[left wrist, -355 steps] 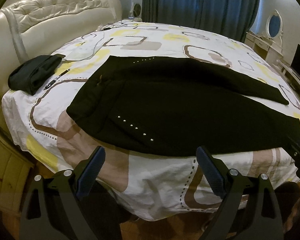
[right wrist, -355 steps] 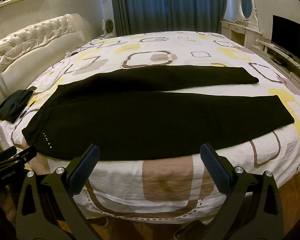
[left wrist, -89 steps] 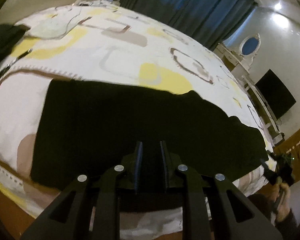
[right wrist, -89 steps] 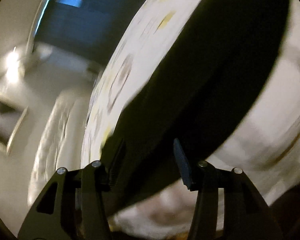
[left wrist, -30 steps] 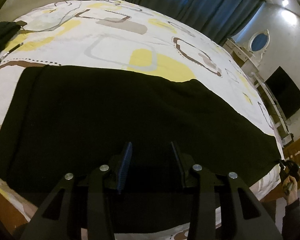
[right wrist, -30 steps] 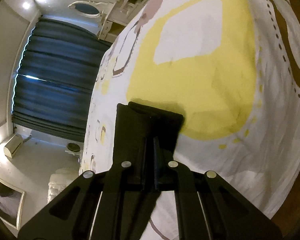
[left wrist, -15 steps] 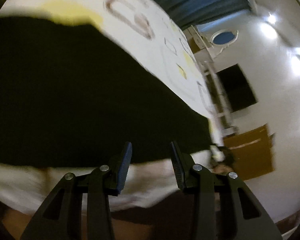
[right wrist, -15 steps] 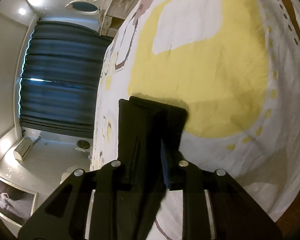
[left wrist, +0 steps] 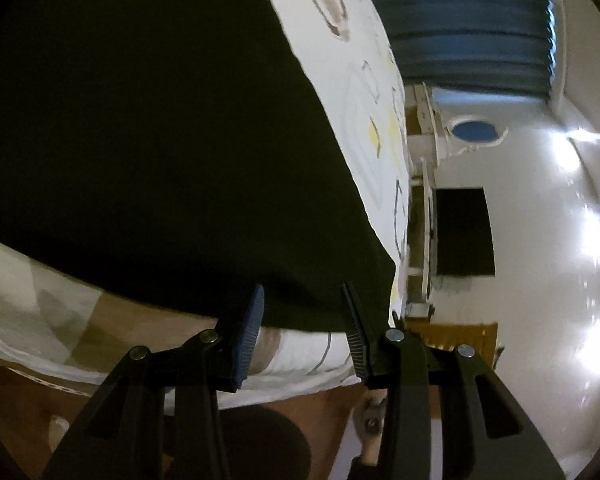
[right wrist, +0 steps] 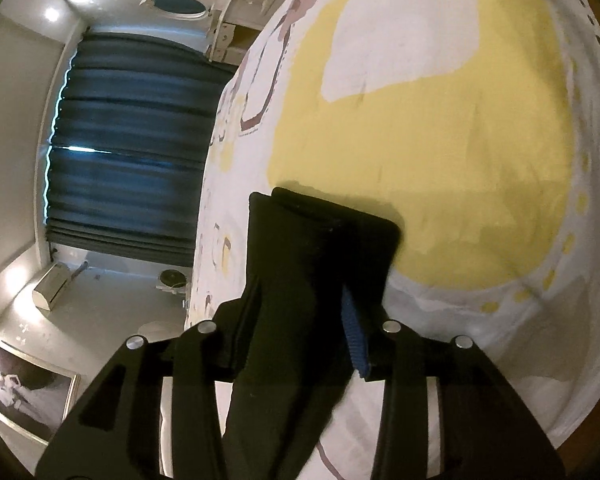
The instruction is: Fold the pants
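Note:
The black pants (left wrist: 148,152) lie flat on the patterned bedsheet (left wrist: 364,80), folded lengthwise, and fill most of the left wrist view. My left gripper (left wrist: 302,300) is open and empty, with its fingertips at the near edge of the pants by the leg end. In the right wrist view the leg cuffs (right wrist: 320,248) lie over a yellow patch of the sheet (right wrist: 460,140). My right gripper (right wrist: 296,312) is open, with the cuff fabric lying between its fingers.
Blue curtains (left wrist: 472,24), a white dresser with an oval mirror (left wrist: 474,132) and a dark TV screen (left wrist: 464,232) stand beyond the bed. The bed's edge and wooden floor (left wrist: 300,416) are below my left gripper.
My left gripper has swung right along the pants' near edge toward the leg end, staying open. My right gripper, shut on the cuffs a second ago, has opened around them.

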